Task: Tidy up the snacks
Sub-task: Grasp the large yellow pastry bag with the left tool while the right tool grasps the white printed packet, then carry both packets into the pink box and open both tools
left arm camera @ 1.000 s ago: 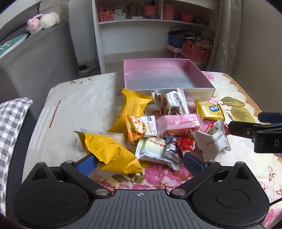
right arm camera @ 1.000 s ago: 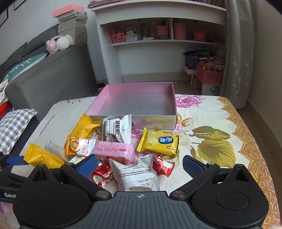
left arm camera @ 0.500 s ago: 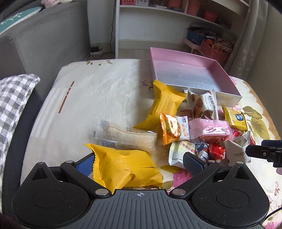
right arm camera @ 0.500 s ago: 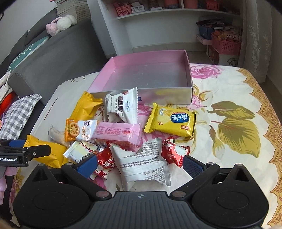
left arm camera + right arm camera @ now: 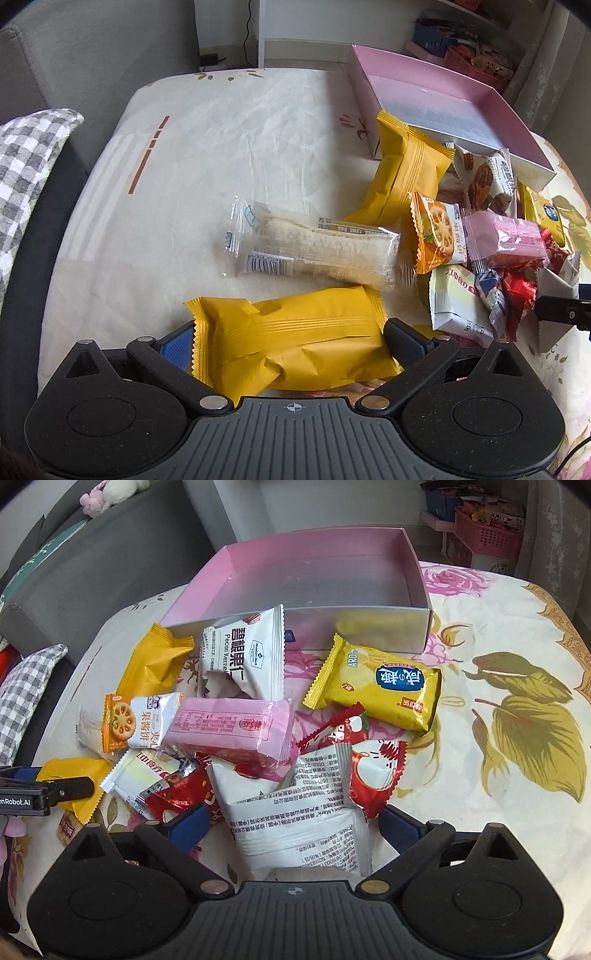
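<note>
step: both reaching | left gripper (image 5: 290,338) jaws spread around yellow packet (image 5: 291,352), not pinching | right gripper (image 5: 291,829) jaws closing around white packet (image 5: 295,830) (unpressed) | empty pink box (image 5: 419,590) at 12 o'clock, for sorting

A grey sofa (image 5: 110,554) stands behind the counter (image 5: 221,147), which has a flowery cloth on it. A checked pillow (image 5: 26,177) lies at the left. A pink basket (image 5: 487,535) sits by a curtain (image 5: 554,528).
</note>
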A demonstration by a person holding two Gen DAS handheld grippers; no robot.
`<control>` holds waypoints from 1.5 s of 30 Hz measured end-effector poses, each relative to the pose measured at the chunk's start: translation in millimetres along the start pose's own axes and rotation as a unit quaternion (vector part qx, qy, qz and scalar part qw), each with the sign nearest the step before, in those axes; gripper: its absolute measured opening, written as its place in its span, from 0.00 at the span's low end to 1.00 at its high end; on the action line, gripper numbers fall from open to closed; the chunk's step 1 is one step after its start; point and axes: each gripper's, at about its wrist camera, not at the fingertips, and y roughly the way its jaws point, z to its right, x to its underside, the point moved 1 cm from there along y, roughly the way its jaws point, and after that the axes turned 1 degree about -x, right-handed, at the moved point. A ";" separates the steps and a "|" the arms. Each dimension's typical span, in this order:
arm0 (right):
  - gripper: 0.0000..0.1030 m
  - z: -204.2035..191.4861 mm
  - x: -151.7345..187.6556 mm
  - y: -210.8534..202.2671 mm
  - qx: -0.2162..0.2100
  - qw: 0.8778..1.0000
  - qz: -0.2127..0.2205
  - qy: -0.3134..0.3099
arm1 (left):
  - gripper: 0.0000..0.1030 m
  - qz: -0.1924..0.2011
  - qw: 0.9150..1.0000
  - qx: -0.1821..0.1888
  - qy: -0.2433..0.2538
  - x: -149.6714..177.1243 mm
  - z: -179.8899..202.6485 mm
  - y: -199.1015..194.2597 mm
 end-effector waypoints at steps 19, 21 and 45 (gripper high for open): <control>0.55 10.5 5.2 -15.7 0.000 0.999 0.012 0.032 | 0.81 0.019 0.997 0.058 -0.049 8.6 -12.4 -17.1; 0.54 12.2 7.4 -20.2 -0.003 0.999 0.016 0.040 | 0.81 0.021 0.996 0.066 -0.054 10.0 -12.6 -20.3; 0.52 38.0 -40.7 -56.3 -0.075 0.979 0.113 0.152 | 0.81 0.107 0.985 0.122 -0.052 -49.6 46.8 -63.9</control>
